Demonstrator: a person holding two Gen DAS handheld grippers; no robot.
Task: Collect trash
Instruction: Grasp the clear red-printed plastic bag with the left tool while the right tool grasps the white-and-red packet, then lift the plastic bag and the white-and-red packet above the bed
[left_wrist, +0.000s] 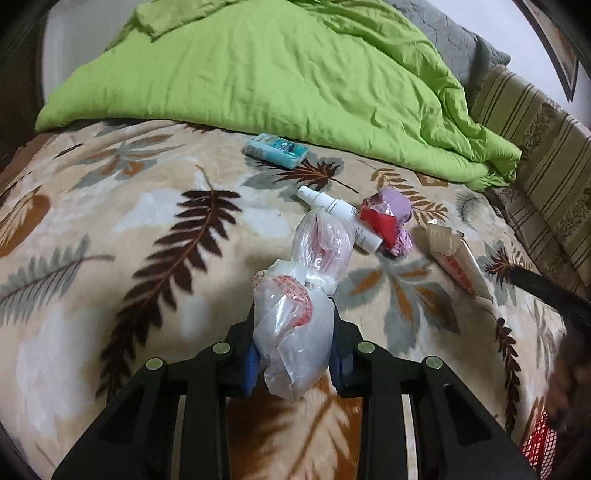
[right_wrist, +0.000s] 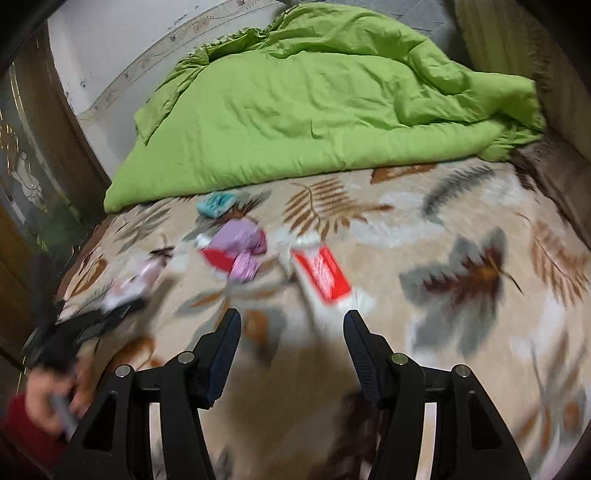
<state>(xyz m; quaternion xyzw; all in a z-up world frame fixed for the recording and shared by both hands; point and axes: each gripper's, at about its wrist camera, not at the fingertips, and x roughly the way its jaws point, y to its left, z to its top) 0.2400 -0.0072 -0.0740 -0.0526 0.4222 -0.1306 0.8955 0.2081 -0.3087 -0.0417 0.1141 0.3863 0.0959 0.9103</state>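
Observation:
My left gripper is shut on a knotted clear plastic bag with red print and holds it above the leaf-patterned blanket. Beyond it lie a white spray bottle, a crumpled red and purple wrapper, a tan and red paper packet and a teal tissue pack. My right gripper is open and empty just above the blanket; the red packet lies just past its fingertips, with the purple wrapper and the teal pack farther left. The right view is blurred by motion.
A rumpled green duvet covers the far half of the bed. A striped cushion lines the right side. A red mesh basket shows at the lower right of the left view. A wall and a wooden door stand at the left.

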